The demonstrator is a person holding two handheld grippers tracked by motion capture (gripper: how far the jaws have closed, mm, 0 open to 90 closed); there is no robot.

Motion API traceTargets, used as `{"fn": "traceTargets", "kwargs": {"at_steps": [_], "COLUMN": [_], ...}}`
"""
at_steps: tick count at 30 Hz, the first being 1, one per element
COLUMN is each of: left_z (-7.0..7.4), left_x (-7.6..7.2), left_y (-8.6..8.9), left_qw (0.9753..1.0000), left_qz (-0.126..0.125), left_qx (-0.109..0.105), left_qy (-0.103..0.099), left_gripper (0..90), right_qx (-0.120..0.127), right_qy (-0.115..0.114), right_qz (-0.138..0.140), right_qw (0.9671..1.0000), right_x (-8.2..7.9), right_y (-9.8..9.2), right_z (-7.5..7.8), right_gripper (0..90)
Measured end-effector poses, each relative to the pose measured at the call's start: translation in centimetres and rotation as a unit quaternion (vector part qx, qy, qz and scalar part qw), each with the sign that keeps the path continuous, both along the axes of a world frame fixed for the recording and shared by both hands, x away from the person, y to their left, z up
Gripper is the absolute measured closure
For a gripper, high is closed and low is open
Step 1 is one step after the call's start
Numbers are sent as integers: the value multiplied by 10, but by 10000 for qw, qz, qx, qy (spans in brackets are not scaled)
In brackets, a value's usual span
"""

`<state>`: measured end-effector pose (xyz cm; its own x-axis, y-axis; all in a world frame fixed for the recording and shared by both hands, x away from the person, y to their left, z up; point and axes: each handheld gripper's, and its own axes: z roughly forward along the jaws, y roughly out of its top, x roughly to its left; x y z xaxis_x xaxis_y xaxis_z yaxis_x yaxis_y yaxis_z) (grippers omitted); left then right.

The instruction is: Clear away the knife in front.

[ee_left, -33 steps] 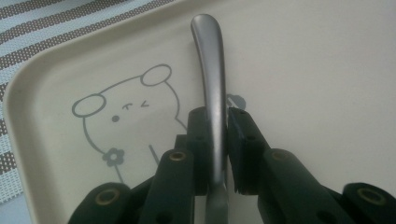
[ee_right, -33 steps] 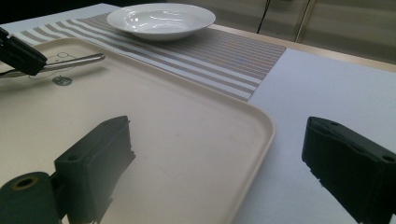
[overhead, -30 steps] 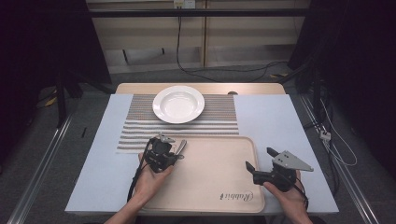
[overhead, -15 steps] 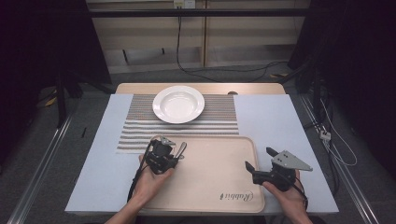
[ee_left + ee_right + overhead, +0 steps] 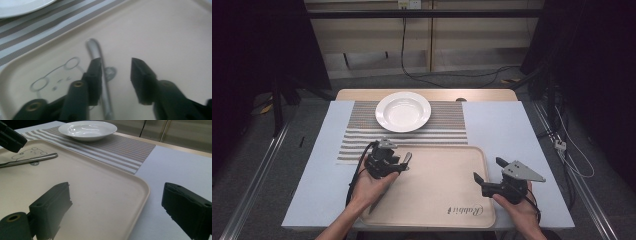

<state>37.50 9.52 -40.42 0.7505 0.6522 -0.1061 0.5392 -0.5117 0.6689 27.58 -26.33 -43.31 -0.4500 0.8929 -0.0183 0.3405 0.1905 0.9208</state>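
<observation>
Left gripper (image 5: 115, 66) open over one utensil handle (image 5: 96, 50); one plate (image 5: 403, 111).

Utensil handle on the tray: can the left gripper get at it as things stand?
Probably yes. The left gripper is open right over the metal handle on the tray. One jaw overlaps the handle and the other stands off to its side, so a small sideways shift would straddle it. Nothing else lies between.
</observation>
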Motion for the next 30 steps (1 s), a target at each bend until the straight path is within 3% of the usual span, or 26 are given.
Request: {"fn": "traceTargets", "kwargs": {"at_steps": [3, 4, 6, 7, 10, 14, 18, 19, 30], "left_z": [-5, -10, -18, -22, -24, -30, -30, -30, -29], "left_x": [2, 7, 11, 11, 6, 3, 0, 1, 4], "left_y": [-12, -14, -18, -24, -27, -24, -21, -19, -10], "left_qw": [9996, 9997, 9997, 9990, 9981, 9978, 9968, 9973, 9962], "left_qz": [12, -59, 33, -42, -130, -128, 10, -34, 144], "left_qx": [249, 225, 238, 434, 610, 640, 801, 726, 859], "left_qy": [-123, -11, 56, 48, -9, 67, -71, -36, -46], "left_gripper": [831, 875, 900, 900, 900, 900, 900, 900, 900], "right_qx": [18, 16, -3, -3, 1, 2, -30, -39, -30], "right_qy": [8, 5, 2, 2, -17, -2, -38, -55, -39], "right_qz": [5, 3, -4, -3, 1, -4, 13, 7, -35], "right_qw": [10000, 10000, 10000, 10000, 10000, 10000, 10000, 10000, 10000], "right_x": [1, 1, 1, 0, 0, 0, -3, -5, -5], "right_y": [-1, -1, -1, -1, -1, -1, 0, -1, -3], "right_z": [0, 0, 0, 0, 1, 1, 2, 2, 2], "right_gripper": [85, 85, 85, 85, 85, 85, 85, 85, 85]}}
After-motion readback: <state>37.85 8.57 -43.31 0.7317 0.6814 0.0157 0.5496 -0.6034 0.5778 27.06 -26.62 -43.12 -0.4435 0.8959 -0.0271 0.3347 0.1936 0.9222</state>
